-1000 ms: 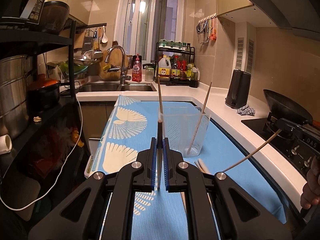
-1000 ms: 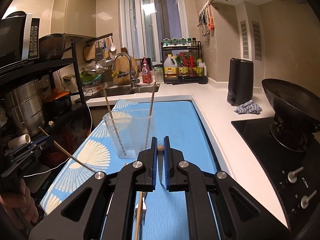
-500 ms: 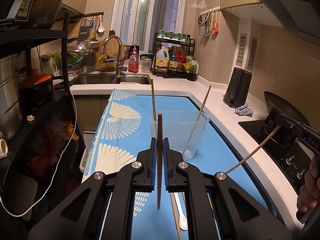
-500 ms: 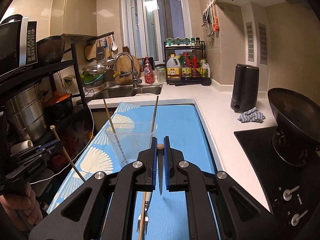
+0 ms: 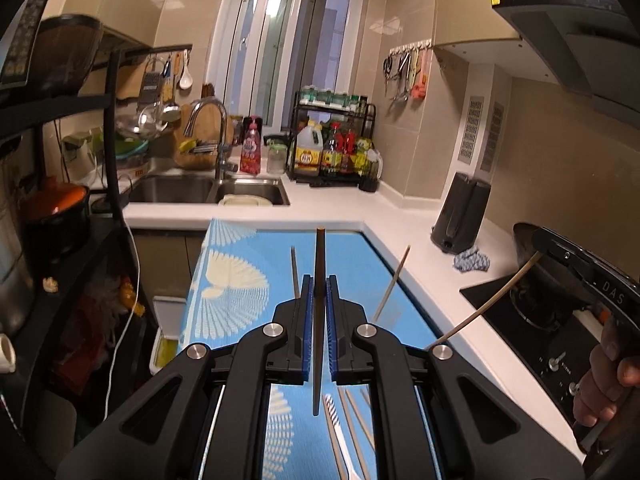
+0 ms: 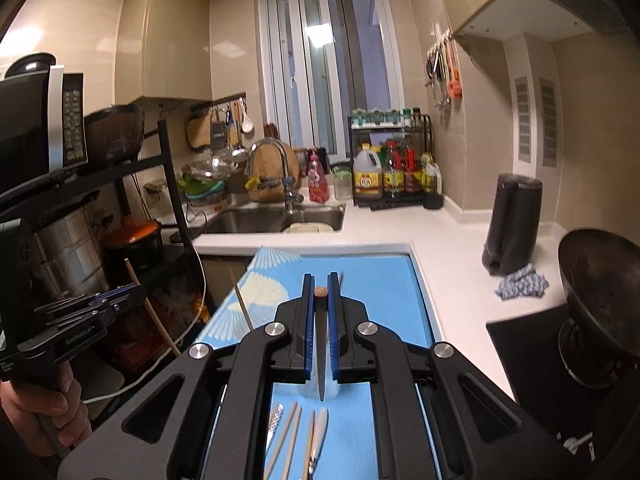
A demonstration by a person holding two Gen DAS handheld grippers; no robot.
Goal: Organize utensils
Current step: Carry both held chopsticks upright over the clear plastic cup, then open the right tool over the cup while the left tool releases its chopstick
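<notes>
My left gripper (image 5: pixel 319 280) is shut on a dark brown chopstick (image 5: pixel 318 264) that stands nearly upright between the blue pads, above the blue patterned mat (image 5: pixel 240 280). My right gripper (image 6: pixel 320 280) is shut on another chopstick (image 6: pixel 320 292), seen end-on with its tip hanging below. Each gripper shows in the other's view: the right gripper (image 5: pixel 540 242) with a pale chopstick (image 5: pixel 492 304), the left gripper (image 6: pixel 134 294) with its stick (image 6: pixel 150 308). The clear cup is mostly hidden behind my fingers; two chopsticks (image 5: pixel 394 284) in it poke up. Several utensils (image 6: pixel 296 432) lie on the mat below.
A sink (image 5: pixel 208 190) and tap are at the far end. A black kettle (image 6: pixel 512 224), a blue cloth (image 6: pixel 522 286) and a wok on the hob (image 6: pixel 600 292) stand on the right. A black shelf (image 6: pixel 120 176) with pots and a microwave is on the left.
Both grippers have risen with their chopsticks still clamped. The cup has dropped behind the fingers in both views, and more of the mat's loose utensils shows below.
</notes>
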